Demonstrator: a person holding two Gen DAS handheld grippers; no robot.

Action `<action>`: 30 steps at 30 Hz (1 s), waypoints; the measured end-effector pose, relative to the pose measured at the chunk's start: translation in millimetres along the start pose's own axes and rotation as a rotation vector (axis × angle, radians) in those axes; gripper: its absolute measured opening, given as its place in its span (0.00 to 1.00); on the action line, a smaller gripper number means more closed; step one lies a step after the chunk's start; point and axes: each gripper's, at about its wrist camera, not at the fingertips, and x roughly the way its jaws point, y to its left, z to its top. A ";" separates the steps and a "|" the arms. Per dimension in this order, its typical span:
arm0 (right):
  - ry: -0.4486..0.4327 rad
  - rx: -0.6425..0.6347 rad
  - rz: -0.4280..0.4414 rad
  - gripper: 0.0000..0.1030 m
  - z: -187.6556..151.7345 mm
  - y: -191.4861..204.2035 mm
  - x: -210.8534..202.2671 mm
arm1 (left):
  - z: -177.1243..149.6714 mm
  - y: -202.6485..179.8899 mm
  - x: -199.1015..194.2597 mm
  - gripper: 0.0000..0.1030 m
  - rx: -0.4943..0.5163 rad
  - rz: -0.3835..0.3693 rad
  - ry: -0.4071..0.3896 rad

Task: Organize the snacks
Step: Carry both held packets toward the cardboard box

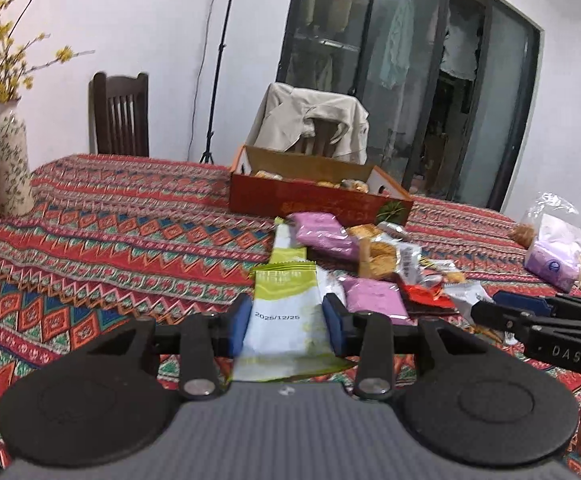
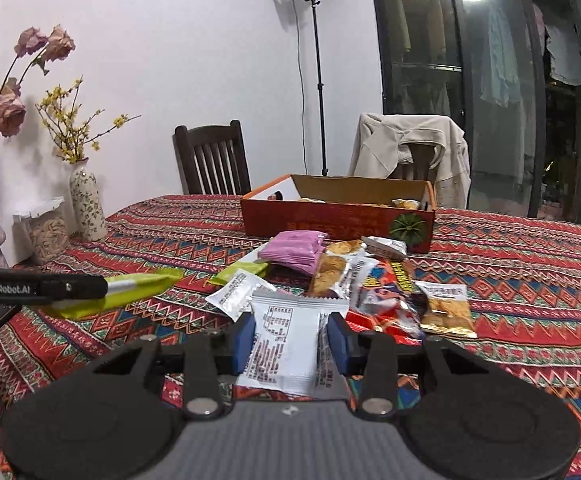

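The sorting looks partly done, judging by how things lie: a few wrapped snacks already sit inside the open red-and-orange cardboard box (image 2: 336,216) at twelve o'clock on the counter (image 2: 530,248), while a loose heap is still spread in front of it and one packet is in each claw.

In the left wrist view, the left claw (image 1: 286,322) is clamped on a glossy green-and-white foil sachet (image 1: 280,312), flat and rectangular with a crimped top edge and a printed date, its blue pads pressing the sachet's long sides. A second sachet of the same kind lies beyond it at twelve o'clock, just beside the heap.

In the right wrist view, the right claw (image 2: 292,344) grips a white crinkled plastic packet with black print (image 2: 280,344), thin and pillow-shaped with a serrated seal. The heap (image 2: 370,276) at one o'clock holds matte pink pouches, clear wrappers showing golden biscuits, and shiny red-and-orange packets with creased film.

The counter wears a woven cloth of red, blue and green zigzags, lightly rumpled. A speckled ceramic vase (image 2: 86,204) with yellow twigs stands at ten o'clock, well apart from the snacks.

What is left, by my reading: both held packets and the whole heap.
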 end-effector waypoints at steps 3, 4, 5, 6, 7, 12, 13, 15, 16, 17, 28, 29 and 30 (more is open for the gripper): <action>-0.012 0.008 -0.003 0.38 0.2 -7.2 -6.9 | 7.8 -7.6 -1.0 0.39 0.009 -0.017 -0.015; -0.017 0.011 -0.002 0.38 1.6 -10.1 -8.6 | 12.7 -8.6 0.6 0.39 0.010 -0.025 -0.019; -0.022 0.012 -0.001 0.38 3.9 -13.2 -9.6 | 18.8 -9.1 2.8 0.39 0.010 -0.034 -0.023; -0.027 0.011 0.002 0.38 6.4 -15.4 -9.5 | 25.1 -8.9 5.3 0.39 0.011 -0.044 -0.030; -0.033 0.010 0.005 0.38 9.5 -18.3 -9.3 | 33.7 -7.9 8.6 0.39 0.013 -0.054 -0.039; -0.062 -0.001 0.017 0.38 34.7 -33.6 -0.1 | 80.8 -4.7 32.4 0.39 0.030 -0.077 -0.083; -0.069 -0.005 0.023 0.38 42.3 -37.5 3.0 | 91.6 -4.4 39.5 0.39 0.039 -0.080 -0.092; -0.084 -0.003 0.036 0.38 59.9 -46.9 10.0 | 114.0 -2.2 55.3 0.39 0.050 -0.078 -0.113; -0.094 -0.003 0.046 0.38 71.3 -53.0 15.2 | 123.2 -1.6 64.0 0.39 0.057 -0.080 -0.118; -0.104 -0.006 0.048 0.38 81.9 -58.5 21.1 | 134.3 -0.3 75.4 0.39 0.059 -0.078 -0.125; -0.028 0.016 0.028 0.38 194.9 -125.9 173.6 | 209.4 25.6 256.6 0.39 0.000 0.015 -0.023; -0.013 0.023 0.017 0.38 200.0 -130.7 190.7 | 211.6 28.4 272.8 0.39 0.002 0.023 -0.013; 0.010 0.018 0.002 0.38 205.2 -134.5 210.3 | 213.7 31.6 288.7 0.39 -0.003 0.034 -0.004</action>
